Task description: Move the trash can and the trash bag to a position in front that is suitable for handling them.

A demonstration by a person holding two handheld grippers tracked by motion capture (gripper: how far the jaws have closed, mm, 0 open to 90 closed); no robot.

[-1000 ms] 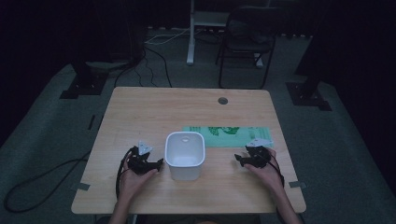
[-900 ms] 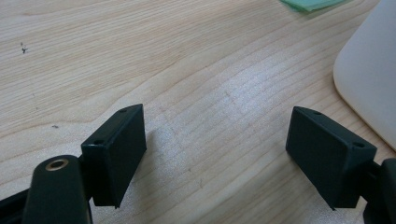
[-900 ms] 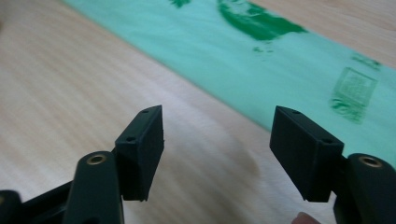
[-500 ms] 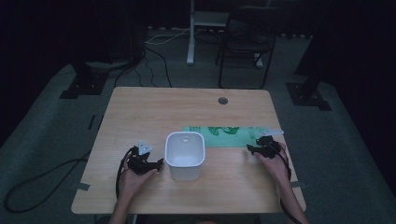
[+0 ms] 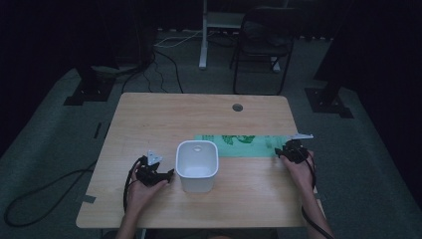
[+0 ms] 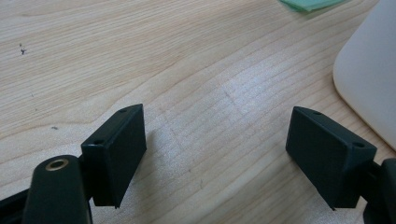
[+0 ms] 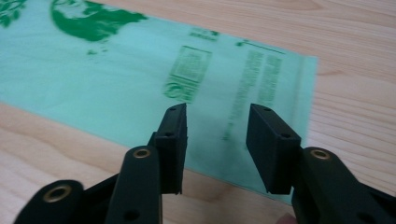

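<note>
A flat green plastic bag [image 5: 244, 146] with darker green print lies on the wooden table [image 5: 199, 114], right of centre. My right gripper [image 5: 288, 151] hovers over the bag's right end [image 7: 261, 84]; its jaws have just been closing and still stand apart, and I cannot tell whether any of the bag is between them. A white plastic bin [image 5: 197, 164] stands upright in the middle. My left gripper [image 5: 160, 177] rests just left of the bin [image 6: 373, 70], its jaws wide open over bare wood [image 6: 215, 154].
A round cable hole [image 5: 237, 107] sits in the table's far side. A chair [image 5: 261, 50] and stand legs are on the dark floor beyond. Cables trail off the left edge [image 5: 45, 194].
My right hand has moved right and away, onto the bag's right end, and its jaws have narrowed. The left hand and the bin have stayed put.
</note>
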